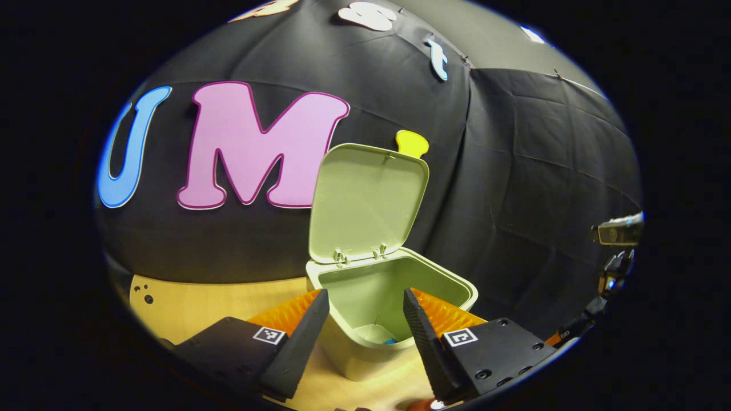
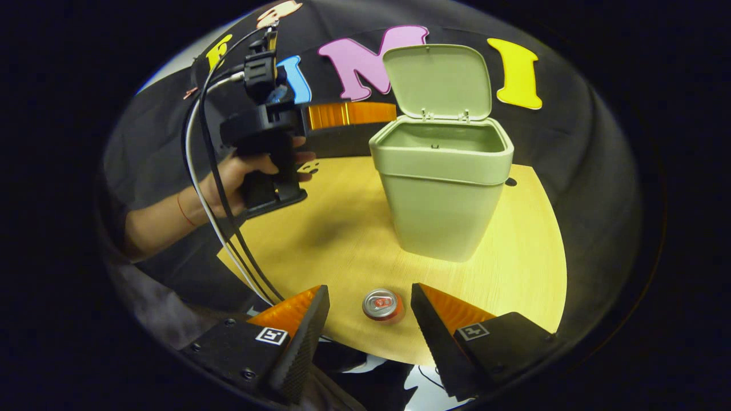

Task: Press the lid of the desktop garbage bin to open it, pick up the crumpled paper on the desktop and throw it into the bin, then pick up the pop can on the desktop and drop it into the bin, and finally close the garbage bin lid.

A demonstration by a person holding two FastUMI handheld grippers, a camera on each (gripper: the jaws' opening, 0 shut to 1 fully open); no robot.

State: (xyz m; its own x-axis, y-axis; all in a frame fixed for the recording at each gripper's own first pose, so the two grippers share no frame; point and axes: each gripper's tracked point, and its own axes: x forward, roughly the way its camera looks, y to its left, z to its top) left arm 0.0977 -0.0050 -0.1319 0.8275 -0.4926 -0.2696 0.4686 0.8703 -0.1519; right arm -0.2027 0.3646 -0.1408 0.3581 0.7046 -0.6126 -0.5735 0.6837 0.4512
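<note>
The pale green bin stands on the table with its lid swung up and open. My left gripper is open and empty, hovering just in front of the bin's rim. Something pale like crumpled paper lies at the bottom inside. In the right gripper view the bin stands mid-table with its lid upright. The pop can stands upright near the table's front edge. My right gripper is open above it, one finger on each side, not touching. A hand holds the left gripper level at the bin's left.
The round wooden table has bare room left of the bin. Cables hang from the left gripper's body down past the table's left edge. A person's forearm reaches in from the left. Black cloth walls stand close behind the bin.
</note>
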